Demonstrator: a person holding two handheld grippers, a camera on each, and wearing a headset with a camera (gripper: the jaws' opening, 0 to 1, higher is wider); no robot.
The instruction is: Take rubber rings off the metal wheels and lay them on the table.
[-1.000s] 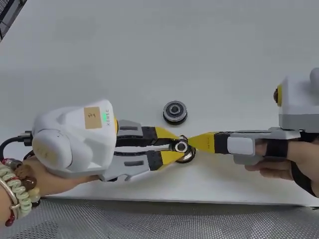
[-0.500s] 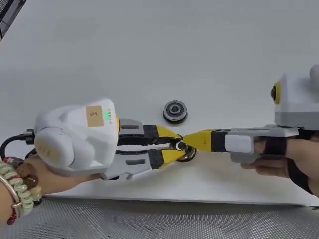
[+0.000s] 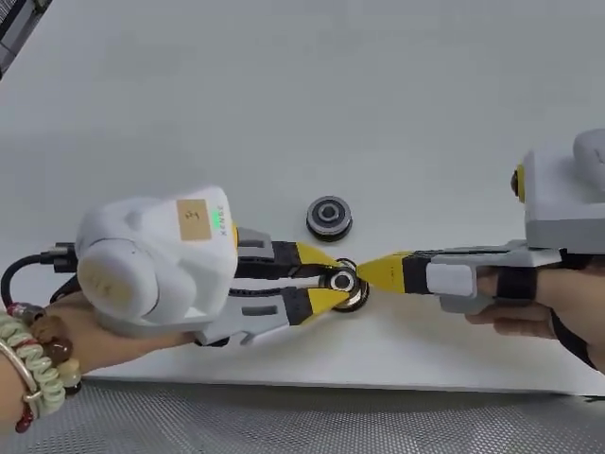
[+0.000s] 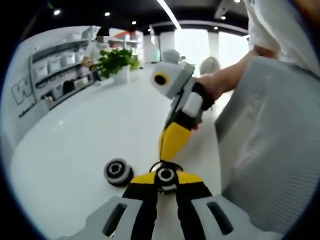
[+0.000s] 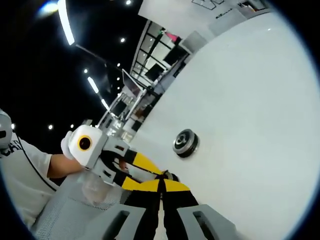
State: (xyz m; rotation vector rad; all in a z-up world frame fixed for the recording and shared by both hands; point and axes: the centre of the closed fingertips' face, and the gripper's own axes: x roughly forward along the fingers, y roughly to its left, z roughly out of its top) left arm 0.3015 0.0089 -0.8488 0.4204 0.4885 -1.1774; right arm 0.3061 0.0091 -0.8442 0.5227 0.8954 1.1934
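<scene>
Head view is showing the left gripper (image 3: 333, 281) clamping a small silver metal wheel (image 3: 342, 281) near the front edge of the white desk (image 3: 284, 95). The right gripper (image 3: 362, 272), jaws pressed together, is pinching its black rubber ring (image 4: 154, 167). A second black-ringed metal wheel (image 3: 329, 216) is lying just behind.

Your left hand-held gripper (image 3: 331, 281) and right hand-held gripper (image 3: 365, 272) meet at the near wheel (image 3: 343, 283) by the front edge of the bench (image 3: 425, 113); the far wheel (image 3: 329, 216) lies just behind it.
</scene>
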